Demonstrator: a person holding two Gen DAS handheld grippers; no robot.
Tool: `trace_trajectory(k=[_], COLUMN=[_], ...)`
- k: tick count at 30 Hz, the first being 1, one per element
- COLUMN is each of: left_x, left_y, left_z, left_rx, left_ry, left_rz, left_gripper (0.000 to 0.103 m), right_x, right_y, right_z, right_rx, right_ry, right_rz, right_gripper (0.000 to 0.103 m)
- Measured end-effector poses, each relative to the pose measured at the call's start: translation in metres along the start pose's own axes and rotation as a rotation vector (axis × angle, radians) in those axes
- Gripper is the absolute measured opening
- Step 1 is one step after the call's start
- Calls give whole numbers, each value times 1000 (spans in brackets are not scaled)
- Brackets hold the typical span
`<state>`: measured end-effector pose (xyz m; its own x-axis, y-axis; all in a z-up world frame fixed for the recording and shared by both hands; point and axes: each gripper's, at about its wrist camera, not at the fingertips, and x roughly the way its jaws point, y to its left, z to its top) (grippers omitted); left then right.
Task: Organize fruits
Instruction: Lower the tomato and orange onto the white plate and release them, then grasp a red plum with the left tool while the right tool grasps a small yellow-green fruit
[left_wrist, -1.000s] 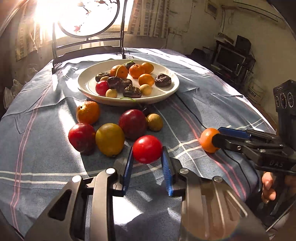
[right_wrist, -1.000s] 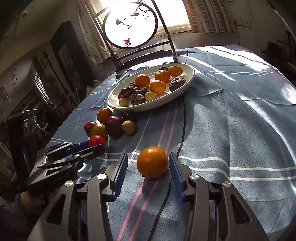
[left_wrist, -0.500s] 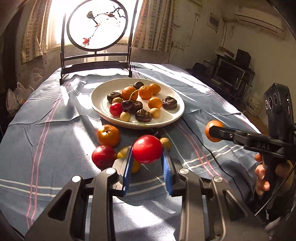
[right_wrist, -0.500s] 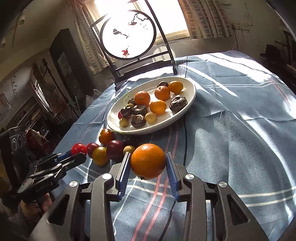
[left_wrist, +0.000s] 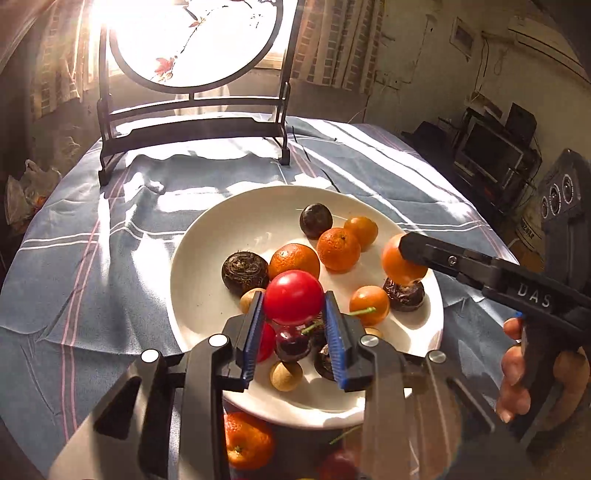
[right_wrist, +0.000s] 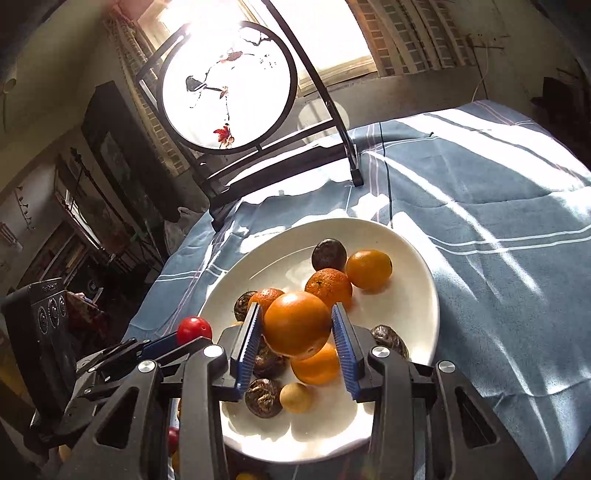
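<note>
My left gripper (left_wrist: 293, 308) is shut on a red round fruit (left_wrist: 293, 297) and holds it above the near part of the white plate (left_wrist: 199, 266). My right gripper (right_wrist: 297, 325) is shut on an orange (right_wrist: 297, 322) and holds it above the same plate (right_wrist: 417, 295). The plate carries several oranges, dark wrinkled fruits and small yellow ones. In the left wrist view the right gripper comes in from the right with its orange (left_wrist: 397, 260) over the plate's right side. In the right wrist view the left gripper shows at the left with the red fruit (right_wrist: 194, 329).
An orange (left_wrist: 247, 441) and a red fruit (left_wrist: 338, 465) lie on the blue striped tablecloth (left_wrist: 92, 258) near the plate's front edge. A dark-framed round screen (left_wrist: 192, 40) stands at the table's far side. A thin black cable (left_wrist: 314, 162) runs behind the plate.
Both grippers have moved forward from above the cloth to over the plate, each still holding its fruit. The loose fruits on the cloth have dropped below the left gripper.
</note>
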<state>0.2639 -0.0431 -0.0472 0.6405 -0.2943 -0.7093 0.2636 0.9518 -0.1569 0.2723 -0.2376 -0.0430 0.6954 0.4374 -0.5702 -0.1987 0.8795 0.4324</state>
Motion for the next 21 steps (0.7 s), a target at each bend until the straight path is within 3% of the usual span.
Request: trace_trajectory(k=[2,4,6,11,13,16,17,19,21], left_x=[-2,-16,-34,-73,-84,-89,-88,-84,-81], left_y=[5,9,9,9,14,25,29,34,36], left_z=[0,-5,-16,-60,-83,-111,-118,-125,-127], left_rx=[-17,-29,-15,55,80,102,108,105,101], left_ry=[-5,-36,-67,-63,-49,-10,2,35,46], left_rz=[2,-10,0,17,37,67,77,86,81], left_gripper=[39,57,63,64,64,64,62,44,41], right_x=[-7,-17,-23,-56,-77,-86,-88,-88,-85], right_y=[1,6,10,21,22,21,20,18,17], right_z=[-2,-10,-15,-57,-86,-103,-110,-122,-129], right_rx=[4,-30,-47,-76,-85,-86,-80,-65,-52], right_ry=[-14,-17,-17,-1,-15,-28,-32,-19,-7], right_rz=[12,15,14,49,62,61,66,78,76], right_gripper=[48,48,48,47,47,48,48,48,48])
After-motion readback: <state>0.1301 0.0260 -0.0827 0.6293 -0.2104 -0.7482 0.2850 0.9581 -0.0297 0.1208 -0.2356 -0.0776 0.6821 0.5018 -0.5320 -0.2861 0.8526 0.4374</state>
